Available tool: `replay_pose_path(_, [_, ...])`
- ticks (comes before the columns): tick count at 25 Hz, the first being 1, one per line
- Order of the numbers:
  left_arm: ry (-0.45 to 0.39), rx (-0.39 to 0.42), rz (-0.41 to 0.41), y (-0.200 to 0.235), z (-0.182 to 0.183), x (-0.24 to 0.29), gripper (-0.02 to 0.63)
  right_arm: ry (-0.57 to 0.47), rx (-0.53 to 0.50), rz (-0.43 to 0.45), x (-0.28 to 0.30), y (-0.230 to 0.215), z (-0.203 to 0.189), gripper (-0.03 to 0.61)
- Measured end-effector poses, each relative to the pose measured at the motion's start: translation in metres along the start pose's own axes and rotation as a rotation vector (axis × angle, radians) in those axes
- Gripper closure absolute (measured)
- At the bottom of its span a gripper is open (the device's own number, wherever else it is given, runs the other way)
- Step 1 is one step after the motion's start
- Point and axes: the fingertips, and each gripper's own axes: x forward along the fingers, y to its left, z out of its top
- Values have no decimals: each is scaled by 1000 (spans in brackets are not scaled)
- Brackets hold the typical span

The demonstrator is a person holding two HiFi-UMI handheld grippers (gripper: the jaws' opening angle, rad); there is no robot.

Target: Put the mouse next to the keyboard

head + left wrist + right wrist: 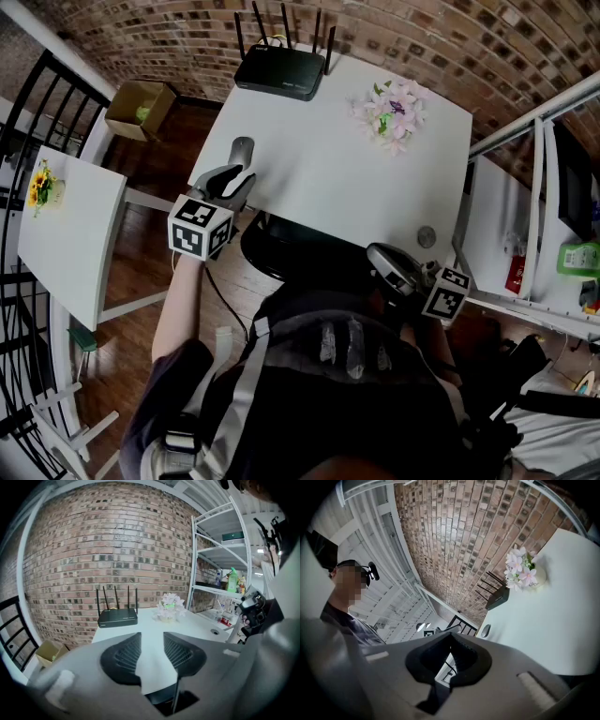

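A grey mouse [242, 150] lies near the left edge of the white table [328, 178]; it also shows far off in the right gripper view as the mouse [485, 630]. No keyboard is in any view. My left gripper [237, 180] hovers at the table's front-left edge, just short of the mouse, with its jaws open. Between the fingers of the left gripper [152, 644] only bare tabletop shows, and the mouse is hidden there. My right gripper [382, 258] hangs off the front-right corner, close to my body. The right gripper [450, 656] looks shut and holds nothing.
A black router [279, 75] with antennas stands at the table's back edge, and a pot of pink flowers [392, 112] sits back right. A cable hole [427, 237] is near the front right. A metal shelf [530, 234] stands right, a side table [70, 225] left.
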Motion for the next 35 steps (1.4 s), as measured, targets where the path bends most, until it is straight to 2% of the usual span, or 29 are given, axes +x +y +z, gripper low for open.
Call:
replay_pose_path(1, [15,4,14,9,-6,5,425,2,-8,-3,5,0,1,572])
replay_pose_path(4, [53,-3,42,36,-23,21,337,17,-28,-18,22,-1,0,572])
replay_pose_path(9, [138,-26,46,78,-53,41,334,45,-55,-74,39,4,-8,572])
replay_pose_path(15, [222,-44,188,120,-71,64,334,-17,-9,-108,11,-8,1,572])
replay_pose_path(21, [309,-129,232,127,-90,97,333,-90,44,-107,-15,-25,12,572])
replay_pose_path(24, [338,-144,262,137,-96,101,331,-57,39,-89,-5,-26,10,572])
replay_pose_path(27, [338,-147,246,132,-96,119,331,-28,30,-82,-3,-29,8,572])
replay_pose_path(28, [361,-133,264,133,-98,124,331,-29,29,-89,-6,-31,6,572])
replay_pose_path(29, [413,-104,327,144,-105,120,331,-31,29,-94,-8,-34,4,572])
replay_pose_path(31, [535,-29,523,183,-122,90,331,-21,35,-87,-6,-38,-1,572])
replay_pose_path(32, [546,-25,557,193,-127,84,331,-14,38,-82,-3,-39,-3,572])
replay_pose_path(33, [517,-55,524,190,-128,92,331,-13,39,-85,-3,-40,-4,572])
replay_pose_path(35, [421,-148,380,166,-126,126,333,-33,43,-116,-12,-40,-2,572])
